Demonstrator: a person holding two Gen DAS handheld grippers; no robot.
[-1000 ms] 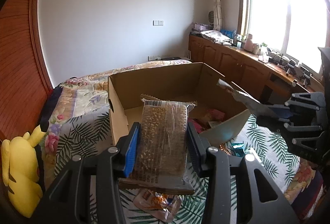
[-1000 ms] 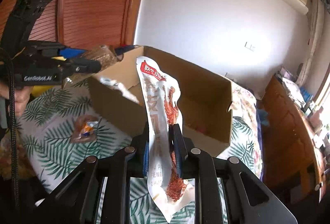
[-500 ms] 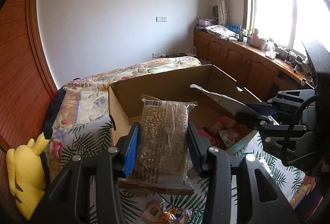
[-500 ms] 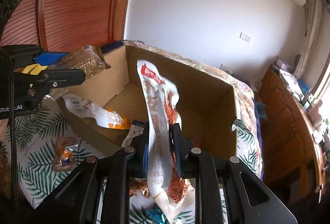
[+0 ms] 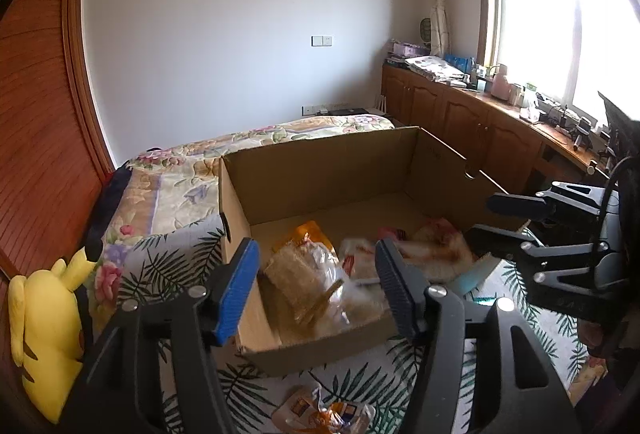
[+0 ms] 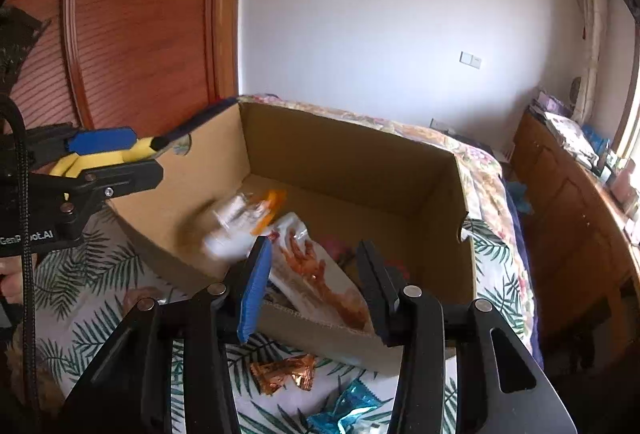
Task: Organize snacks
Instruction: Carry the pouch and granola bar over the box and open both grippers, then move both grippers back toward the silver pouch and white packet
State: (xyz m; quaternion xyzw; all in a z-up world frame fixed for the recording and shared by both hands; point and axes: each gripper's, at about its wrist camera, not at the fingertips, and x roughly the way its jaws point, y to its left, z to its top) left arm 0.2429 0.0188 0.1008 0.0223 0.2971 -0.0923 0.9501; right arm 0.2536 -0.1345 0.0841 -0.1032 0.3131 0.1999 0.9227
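**Both packets loose in the box, both tongs spread**

The clear nut packet [image 5: 310, 282] lies tilted and blurred on the floor of the cardboard box [image 5: 320, 170], near its front wall, at about 12 o'clock from the left gripper [image 5: 316, 288]. The white packet with red print [image 6: 316, 274] leans against the box's front wall inside, just past the right gripper [image 6: 310, 280]. A white and orange packet [image 6: 244, 214], blurred, sits at 10 o'clock from it, deeper in the box.

The left gripper's jaws have just been opening and stand wide, nothing pressed between them. The right gripper's jaws have likewise just been opening; the white packet shows between them but the pads stand clear of it.

Outside the box, on the leaf-print bedspread [image 6: 100, 274], lie a copper foil wrapper [image 6: 284, 374] and a blue wrapper [image 6: 344, 410] at 6 o'clock of the box. A yellow plush toy [image 5: 44, 334] lies at 9 o'clock in the left wrist view.
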